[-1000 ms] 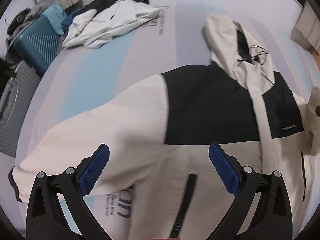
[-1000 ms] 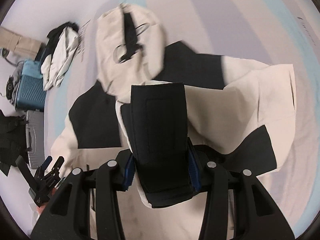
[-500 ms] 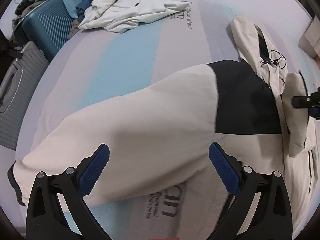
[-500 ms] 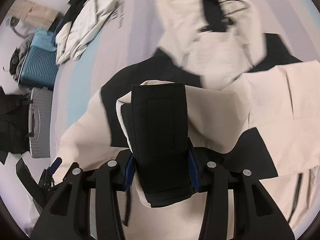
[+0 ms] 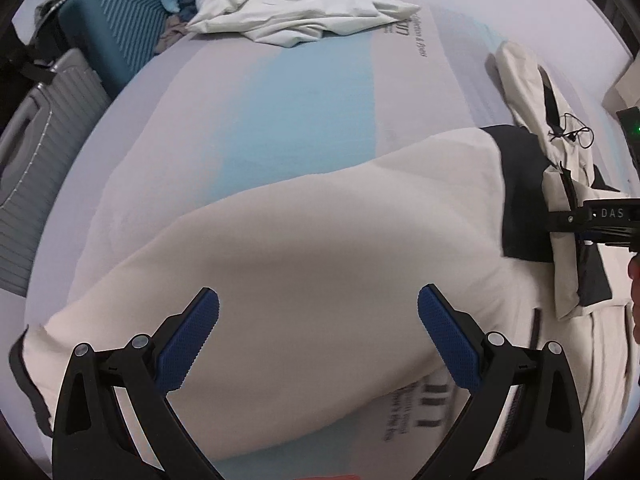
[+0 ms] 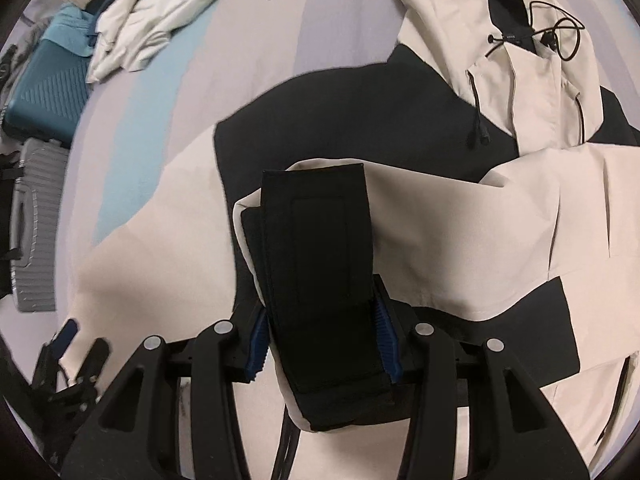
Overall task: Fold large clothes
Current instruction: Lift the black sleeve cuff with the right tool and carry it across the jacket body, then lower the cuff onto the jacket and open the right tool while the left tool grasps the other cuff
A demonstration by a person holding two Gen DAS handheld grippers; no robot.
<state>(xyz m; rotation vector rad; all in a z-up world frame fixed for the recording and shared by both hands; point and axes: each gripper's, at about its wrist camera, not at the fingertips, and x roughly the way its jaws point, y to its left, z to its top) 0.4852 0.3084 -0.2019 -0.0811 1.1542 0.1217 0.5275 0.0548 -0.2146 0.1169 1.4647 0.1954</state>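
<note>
Sleeve-folding step: right hand-held gripper (image 6: 322, 344) clamped on the black cuff (image 6: 320, 264) at frame centre over the jacket (image 5: 320, 248) spread on the bed (image 5: 280, 100); left hand-held gripper (image 5: 318, 340) apart, empty; next, lay cuff flat.

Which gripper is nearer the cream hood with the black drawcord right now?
Right. The right gripper, shut on the black sleeve cuff, sits over the jacket's chest just below the cream hood. The left gripper hangs open over the far outstretched cream sleeve.

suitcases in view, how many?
2, both left of the bed: teal suitcase at the far corner, grey suitcase just nearer. More may be hidden.
</note>
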